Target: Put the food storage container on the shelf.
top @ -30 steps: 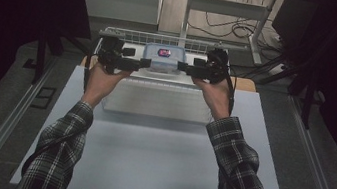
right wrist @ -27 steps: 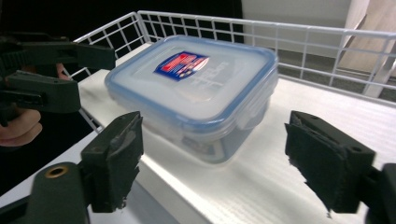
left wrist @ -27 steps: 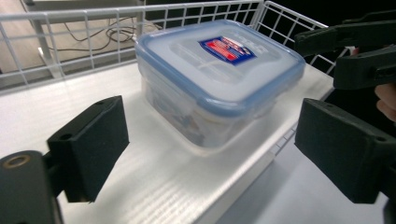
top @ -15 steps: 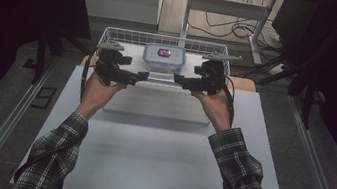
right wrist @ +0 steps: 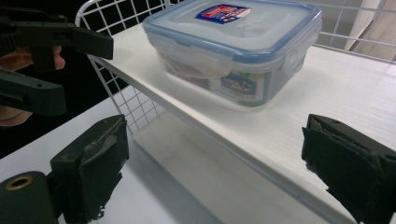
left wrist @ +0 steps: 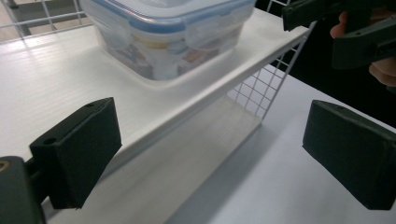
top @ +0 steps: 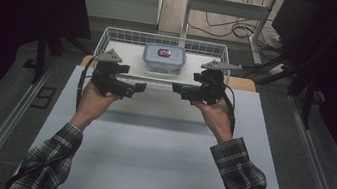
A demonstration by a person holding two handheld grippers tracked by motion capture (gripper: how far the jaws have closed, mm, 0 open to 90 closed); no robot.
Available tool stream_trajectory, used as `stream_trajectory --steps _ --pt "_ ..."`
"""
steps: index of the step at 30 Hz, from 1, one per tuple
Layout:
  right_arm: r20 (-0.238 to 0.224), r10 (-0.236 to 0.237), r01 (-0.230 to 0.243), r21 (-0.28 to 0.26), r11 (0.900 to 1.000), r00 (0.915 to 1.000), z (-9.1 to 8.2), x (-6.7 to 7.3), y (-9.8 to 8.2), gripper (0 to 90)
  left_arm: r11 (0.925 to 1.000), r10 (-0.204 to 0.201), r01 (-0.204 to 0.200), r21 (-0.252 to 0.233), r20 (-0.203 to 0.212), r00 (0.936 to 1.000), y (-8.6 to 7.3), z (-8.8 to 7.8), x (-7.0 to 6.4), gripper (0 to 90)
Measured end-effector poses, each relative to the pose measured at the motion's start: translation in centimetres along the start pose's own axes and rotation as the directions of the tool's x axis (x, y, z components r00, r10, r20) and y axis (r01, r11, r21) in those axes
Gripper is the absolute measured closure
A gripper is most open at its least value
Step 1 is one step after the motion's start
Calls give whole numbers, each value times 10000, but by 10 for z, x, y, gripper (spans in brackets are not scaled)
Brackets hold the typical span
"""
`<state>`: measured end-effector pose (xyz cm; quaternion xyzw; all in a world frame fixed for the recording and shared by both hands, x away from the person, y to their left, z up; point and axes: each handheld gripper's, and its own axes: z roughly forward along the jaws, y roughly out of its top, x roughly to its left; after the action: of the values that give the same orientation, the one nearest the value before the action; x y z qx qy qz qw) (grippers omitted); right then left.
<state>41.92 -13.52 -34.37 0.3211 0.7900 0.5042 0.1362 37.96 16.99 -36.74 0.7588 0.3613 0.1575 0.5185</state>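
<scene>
Two tools, left [top: 140, 87] and right [top: 178, 89]: jaws just opened, empty, drawn back from box [top: 163, 59]; box now rests on basket [top: 115, 34] shelf, placement apparently done.

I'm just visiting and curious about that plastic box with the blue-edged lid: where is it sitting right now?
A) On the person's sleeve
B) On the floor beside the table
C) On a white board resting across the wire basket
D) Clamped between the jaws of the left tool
C: the plastic box stands on the white board lying across the wire basket, with both sets of jaws open and apart from it.
</scene>
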Motion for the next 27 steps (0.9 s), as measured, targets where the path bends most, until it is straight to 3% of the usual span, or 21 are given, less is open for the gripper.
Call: stream_trajectory --steps 14,27 --pt "-87 -502 503 53 9987 9987 -12 20 -23 23 9996 215 -213 -176 137 9997 -30 -11 -19 17" --pt "-455 -692 705 257 9972 9966 -8 34 -51 9 9985 543 -544 10 404 9977 -56 1 -39 9"
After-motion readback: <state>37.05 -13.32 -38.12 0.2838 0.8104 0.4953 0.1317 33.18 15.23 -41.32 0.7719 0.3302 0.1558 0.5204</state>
